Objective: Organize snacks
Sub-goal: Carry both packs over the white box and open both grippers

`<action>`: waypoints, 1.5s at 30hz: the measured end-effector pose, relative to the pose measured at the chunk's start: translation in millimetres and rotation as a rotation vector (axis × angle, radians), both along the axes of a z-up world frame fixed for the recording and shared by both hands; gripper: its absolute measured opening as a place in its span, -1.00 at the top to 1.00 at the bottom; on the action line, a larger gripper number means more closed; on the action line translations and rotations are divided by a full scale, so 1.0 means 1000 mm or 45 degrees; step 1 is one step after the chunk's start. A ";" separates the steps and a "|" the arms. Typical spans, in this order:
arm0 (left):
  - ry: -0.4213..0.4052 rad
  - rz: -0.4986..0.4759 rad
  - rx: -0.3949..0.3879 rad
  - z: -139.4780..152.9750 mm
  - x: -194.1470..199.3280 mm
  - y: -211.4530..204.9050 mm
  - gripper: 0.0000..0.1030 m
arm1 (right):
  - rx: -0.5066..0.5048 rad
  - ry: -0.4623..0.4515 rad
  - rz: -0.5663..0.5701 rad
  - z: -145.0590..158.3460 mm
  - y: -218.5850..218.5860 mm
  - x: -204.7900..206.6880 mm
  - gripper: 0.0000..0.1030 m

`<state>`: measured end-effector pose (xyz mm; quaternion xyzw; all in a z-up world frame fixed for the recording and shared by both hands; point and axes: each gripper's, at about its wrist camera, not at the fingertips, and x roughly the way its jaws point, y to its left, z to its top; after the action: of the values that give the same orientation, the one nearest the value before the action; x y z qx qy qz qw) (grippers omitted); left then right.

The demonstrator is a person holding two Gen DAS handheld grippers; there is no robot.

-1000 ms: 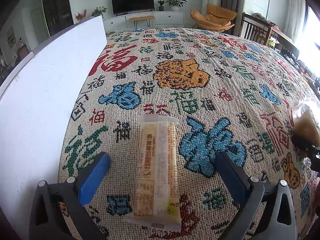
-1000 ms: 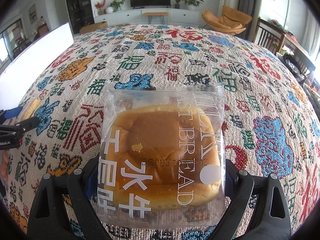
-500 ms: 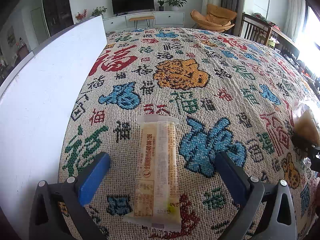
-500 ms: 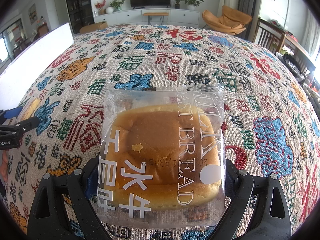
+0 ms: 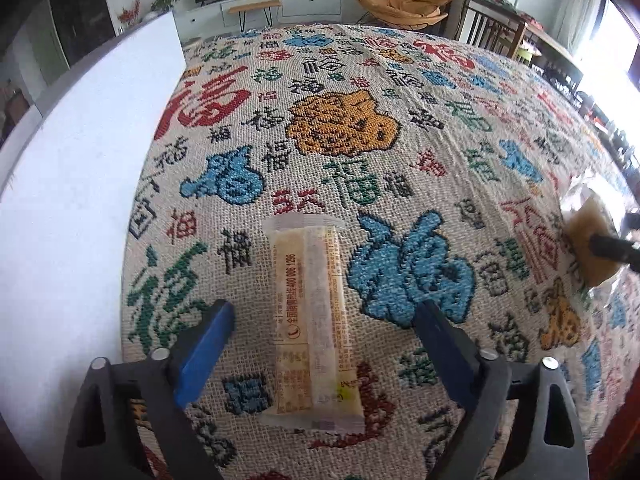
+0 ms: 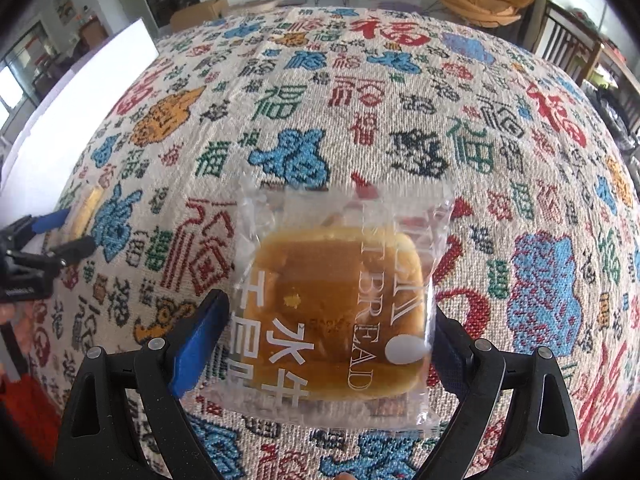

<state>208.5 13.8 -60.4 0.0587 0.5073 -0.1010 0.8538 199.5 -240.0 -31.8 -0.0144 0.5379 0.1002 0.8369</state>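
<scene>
Sorting appears barely begun: the right hand-held gripper (image 6: 324, 336) pinches the bread packet (image 6: 340, 312) above the counter (image 6: 400, 120), while the left hand-held gripper (image 5: 324, 332) is spread around the snack bar (image 5: 312, 320) lying there.

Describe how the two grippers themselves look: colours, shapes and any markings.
Both the left gripper and the right gripper have black plastic frames with silver screw heads and two flat jaws padded in blue. Small white lettering, too small to read, marks the left gripper's body in the right wrist view.

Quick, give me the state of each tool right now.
Left tool: open, straddling the snack bar, not gripping it.
Right tool: shut on the bread packet.
</scene>
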 end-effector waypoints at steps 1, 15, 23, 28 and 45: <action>-0.013 -0.012 -0.026 0.002 -0.001 0.000 -0.40 | 0.004 0.008 -0.001 0.005 0.000 0.002 -0.82; -0.152 0.064 -0.633 0.117 -0.058 0.060 0.45 | 0.078 -0.175 0.078 0.097 0.047 -0.006 -0.40; -0.352 0.390 -0.428 0.194 -0.046 0.204 0.44 | 0.319 -0.395 0.454 0.208 0.234 0.012 -0.40; -0.293 0.617 -0.193 0.167 -0.029 0.269 -0.24 | 0.296 -0.453 0.610 0.206 0.350 0.035 -0.49; -0.437 0.685 0.020 0.150 -0.073 0.239 -1.00 | 0.153 -0.540 0.633 0.177 0.339 0.010 -0.59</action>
<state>135.3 252.4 89.7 -0.0547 0.3539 0.1437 0.9226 209.9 99.5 145.1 -0.1164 0.3250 0.3277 0.8795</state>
